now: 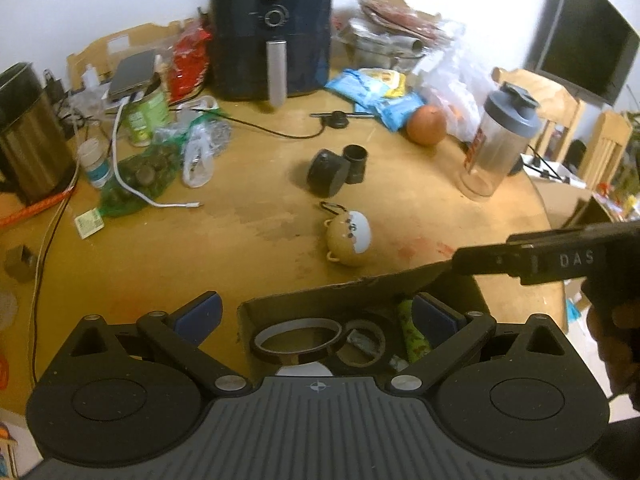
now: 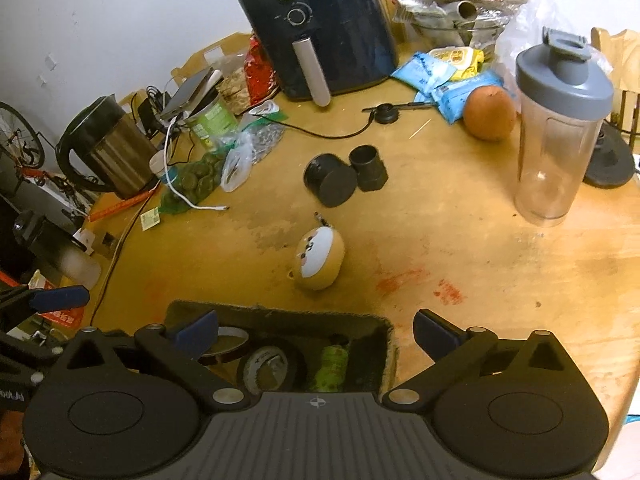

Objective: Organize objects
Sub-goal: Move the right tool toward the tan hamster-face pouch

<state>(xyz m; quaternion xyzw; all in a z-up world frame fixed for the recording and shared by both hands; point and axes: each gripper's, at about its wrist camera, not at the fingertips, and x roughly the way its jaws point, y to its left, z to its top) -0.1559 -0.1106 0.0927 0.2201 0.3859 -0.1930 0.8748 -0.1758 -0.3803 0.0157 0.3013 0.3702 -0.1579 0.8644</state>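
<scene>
A small open cardboard box (image 1: 360, 285) (image 2: 280, 311) sits at the table's near edge. It holds an amber tape roll (image 1: 296, 340) (image 2: 229, 345), a black tape roll (image 2: 268, 364) and a green patterned roll (image 1: 414, 336) (image 2: 332, 364). My left gripper (image 1: 316, 314) hovers open over the box, nothing between its blue pads. My right gripper (image 2: 316, 332) is also wide open above the box and holds nothing. Beyond the box lies a round tan toy with a face (image 1: 350, 236) (image 2: 320, 258). Two black cylinders (image 1: 334, 166) (image 2: 344, 178) rest farther back.
A dark air fryer (image 1: 272, 28) (image 2: 320, 28) stands at the back, with a steel kettle (image 1: 28, 136) (image 2: 108, 148) at left. An orange (image 1: 426, 124) (image 2: 489, 113) and a clear shaker bottle (image 1: 496, 140) (image 2: 560, 136) stand at right. Bags and cables clutter the left.
</scene>
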